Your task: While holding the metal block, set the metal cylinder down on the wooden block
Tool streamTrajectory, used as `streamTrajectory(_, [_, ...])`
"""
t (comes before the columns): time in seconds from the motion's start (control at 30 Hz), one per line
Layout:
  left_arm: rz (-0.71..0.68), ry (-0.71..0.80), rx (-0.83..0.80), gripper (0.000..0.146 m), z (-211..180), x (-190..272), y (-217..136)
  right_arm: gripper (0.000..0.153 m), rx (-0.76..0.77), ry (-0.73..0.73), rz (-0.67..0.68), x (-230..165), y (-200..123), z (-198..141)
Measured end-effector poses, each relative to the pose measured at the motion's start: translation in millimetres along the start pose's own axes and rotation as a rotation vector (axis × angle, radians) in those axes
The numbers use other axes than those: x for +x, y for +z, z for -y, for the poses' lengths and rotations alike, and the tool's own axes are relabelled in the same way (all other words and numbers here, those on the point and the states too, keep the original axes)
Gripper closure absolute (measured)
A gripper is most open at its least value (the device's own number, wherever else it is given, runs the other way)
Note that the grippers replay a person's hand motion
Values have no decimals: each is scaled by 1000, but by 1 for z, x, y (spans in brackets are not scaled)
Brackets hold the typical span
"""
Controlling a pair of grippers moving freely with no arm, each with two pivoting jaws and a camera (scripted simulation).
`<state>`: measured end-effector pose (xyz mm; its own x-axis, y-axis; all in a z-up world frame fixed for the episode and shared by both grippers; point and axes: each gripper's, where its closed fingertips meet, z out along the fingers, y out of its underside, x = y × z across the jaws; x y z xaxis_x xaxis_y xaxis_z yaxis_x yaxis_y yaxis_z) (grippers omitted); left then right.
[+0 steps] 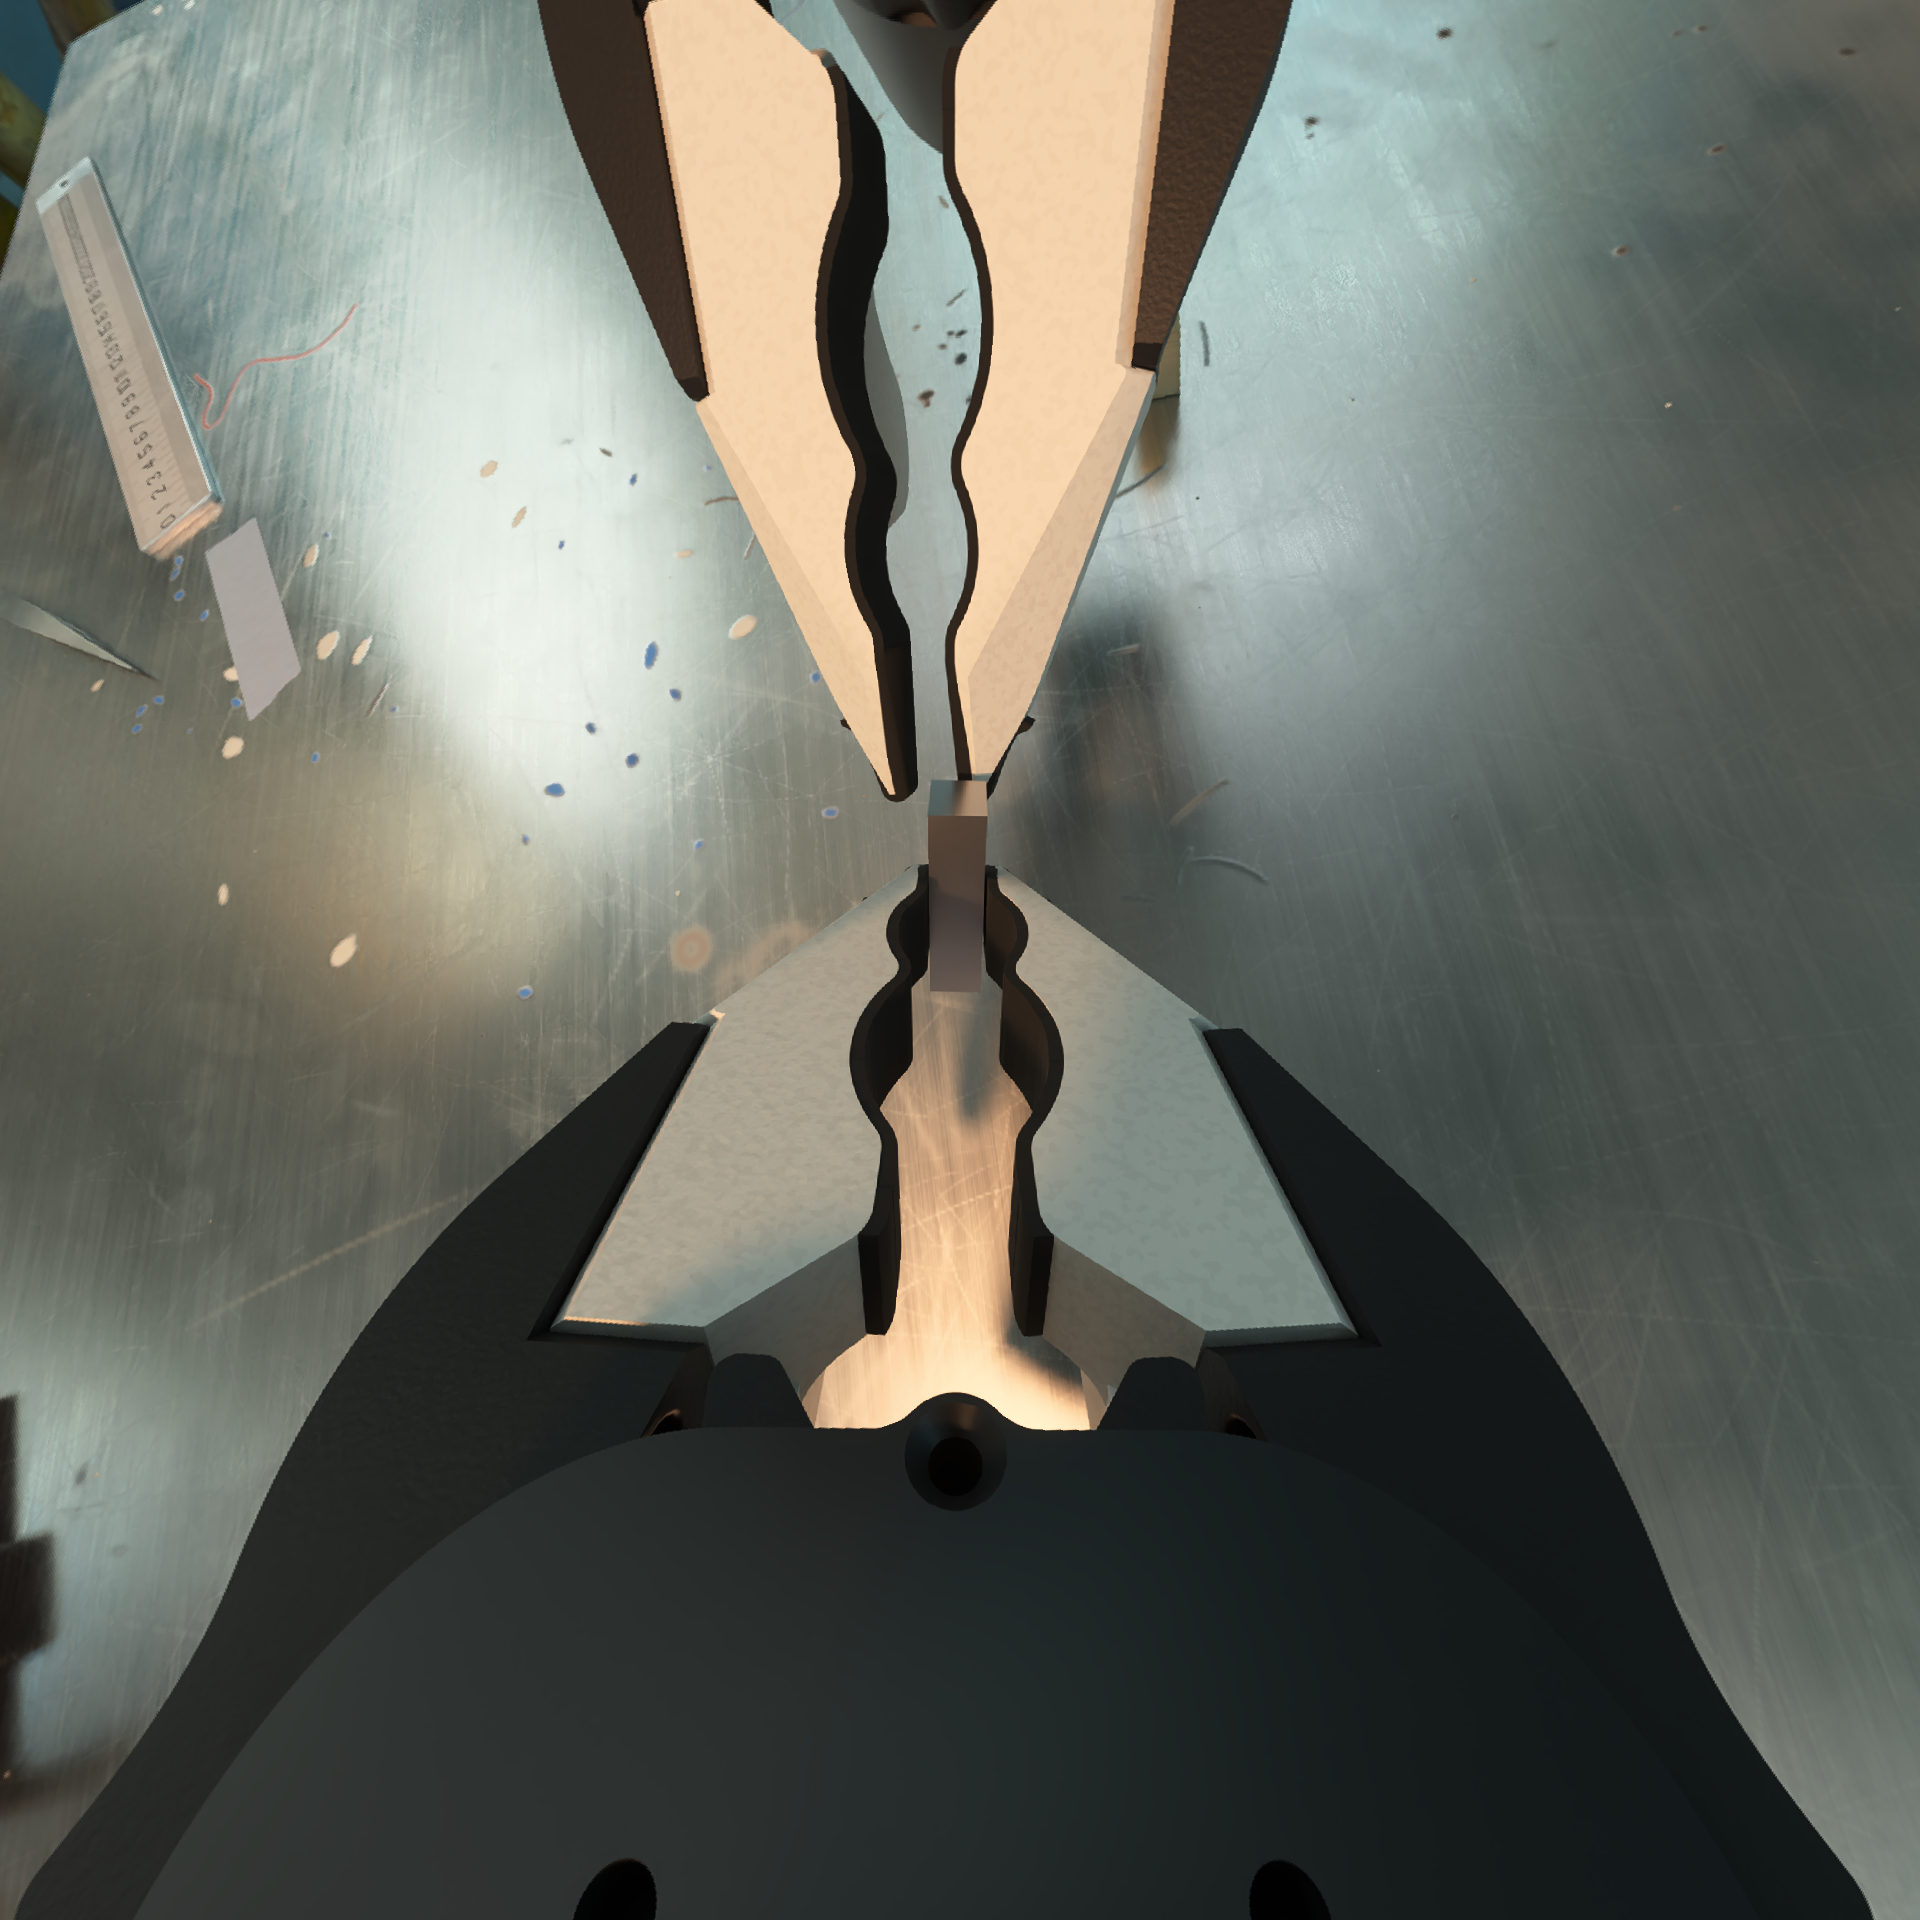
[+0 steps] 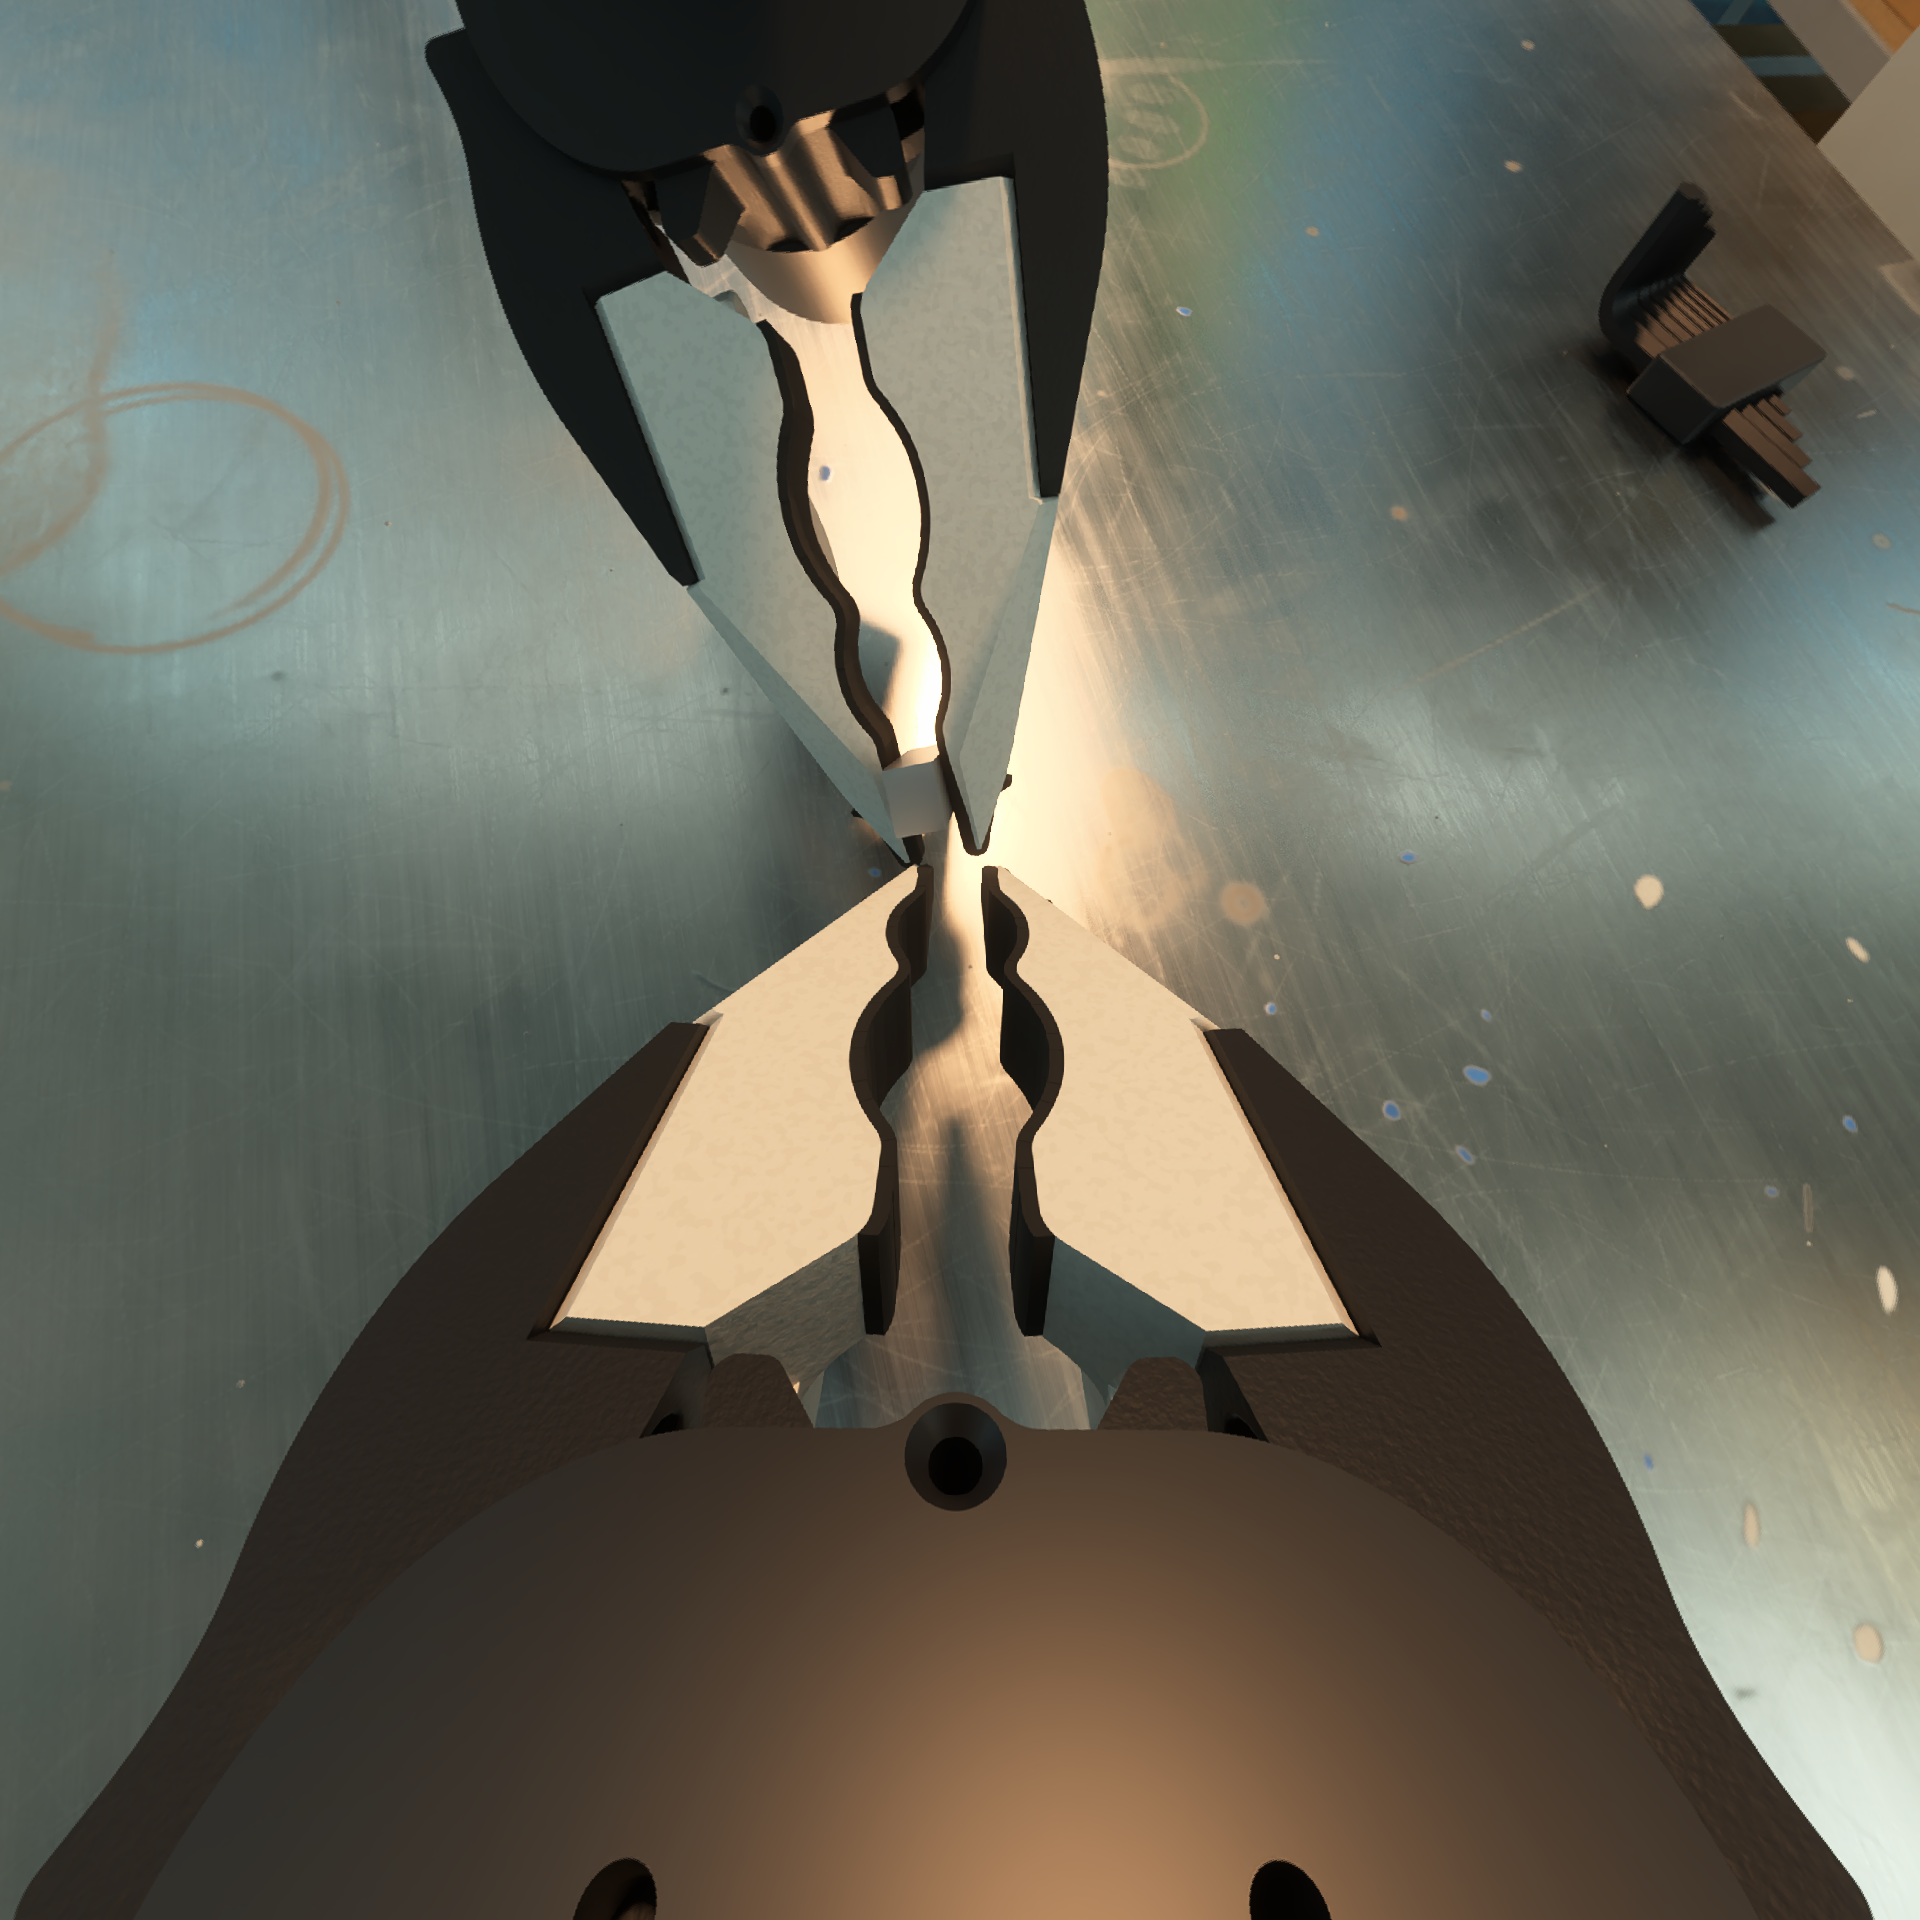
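Note:
My left gripper [image 1: 954,883] is shut on a small grey metal block [image 1: 956,831] and holds it above the scratched metal table [image 1: 1558,623]. My right gripper [image 1: 938,784] faces it tip to tip. In the right wrist view my right gripper [image 2: 954,878] has its jaws a narrow gap apart with nothing between them, just short of the block [image 2: 914,805] in the left gripper [image 2: 940,844]. No metal cylinder shows in either view. A small pale edge [image 1: 1166,364] peeks out behind the right gripper's finger; I cannot tell what it is.
A steel ruler [image 1: 130,353], a grey card strip [image 1: 252,618], a red wire [image 1: 270,364] and a metal sliver [image 1: 73,629] lie at the left. A black hex key set [image 2: 1714,374] lies at the far right. Paint specks and a ring stain [image 2: 177,520] mark the table.

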<state>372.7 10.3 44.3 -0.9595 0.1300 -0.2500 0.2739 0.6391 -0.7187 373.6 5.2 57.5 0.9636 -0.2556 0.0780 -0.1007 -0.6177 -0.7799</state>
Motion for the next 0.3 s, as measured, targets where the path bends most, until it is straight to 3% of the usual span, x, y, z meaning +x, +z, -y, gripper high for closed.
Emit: streamTrajectory(0.3, [-10,-30,45,137,6,-1,-4,143,53,-9,3,1,-5,6])
